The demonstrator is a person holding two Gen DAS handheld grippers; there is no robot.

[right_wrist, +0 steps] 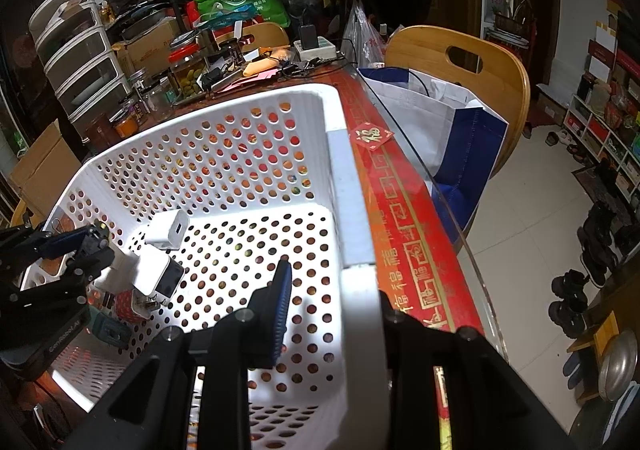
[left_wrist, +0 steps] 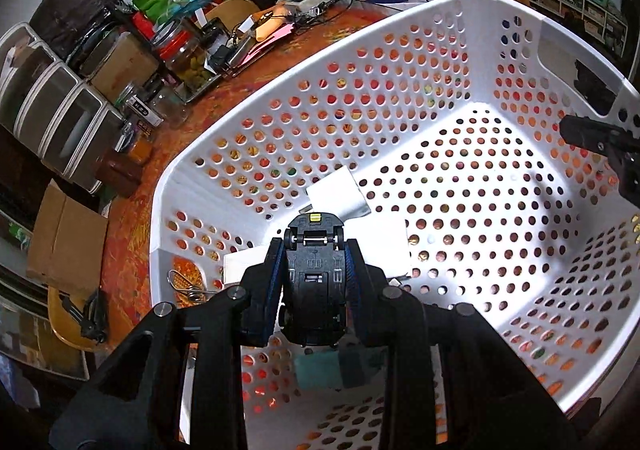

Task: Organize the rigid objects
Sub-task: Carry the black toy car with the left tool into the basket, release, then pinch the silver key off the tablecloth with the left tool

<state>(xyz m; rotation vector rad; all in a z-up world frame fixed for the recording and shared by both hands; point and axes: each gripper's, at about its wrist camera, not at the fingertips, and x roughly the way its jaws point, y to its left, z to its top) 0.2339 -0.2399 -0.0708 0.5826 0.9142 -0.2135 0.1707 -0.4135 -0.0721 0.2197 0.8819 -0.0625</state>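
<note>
A black toy car (left_wrist: 314, 290), underside towards the camera, is clamped between the blue pads of my left gripper (left_wrist: 315, 246). It hangs low inside the white perforated basket (left_wrist: 400, 26), near its left corner. Below it lie a white charger (left_wrist: 340, 194), a white block (left_wrist: 380, 242) and a teal object (left_wrist: 320, 370). In the right wrist view the left gripper (right_wrist: 92, 242) holds the car (right_wrist: 96, 246) beside the white chargers (right_wrist: 168, 228). My right gripper (right_wrist: 322, 266) straddles the basket's right rim (right_wrist: 348, 178). Its left finger (right_wrist: 280, 298) is inside and the other is hidden behind the rim.
The basket stands on a table with a red-orange cloth (right_wrist: 400, 218); its glass edge runs along the right. Jars (left_wrist: 188, 54), drawer boxes (left_wrist: 52, 106) and clutter crowd the far left. A wire clip (left_wrist: 184, 282) lies outside the basket. A wooden chair (right_wrist: 460, 62) holds a blue-white bag (right_wrist: 460, 130).
</note>
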